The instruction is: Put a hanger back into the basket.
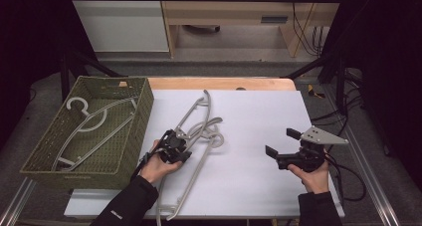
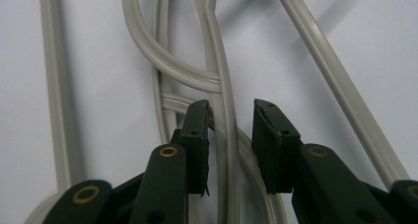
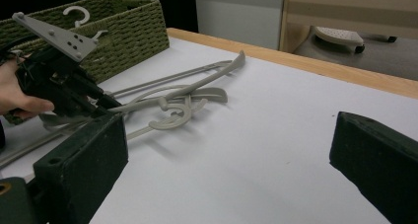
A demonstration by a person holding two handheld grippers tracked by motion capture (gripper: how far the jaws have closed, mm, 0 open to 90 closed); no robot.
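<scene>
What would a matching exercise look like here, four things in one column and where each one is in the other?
Things:
1. left gripper
2. right gripper
3. woven basket
4. hanger with the white hook

Places or states:
A. lies inside the basket
B. stands at the table's left edge
C. jaws astride a grey hanger on the white sheet
D. jaws wide open above bare white sheet

Pairs: 1-C, 2-D, 3-B, 4-A

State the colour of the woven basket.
The basket is olive green, clearest in the high view.

Overhead forward-down; both gripper cameras (hangers shared)
</scene>
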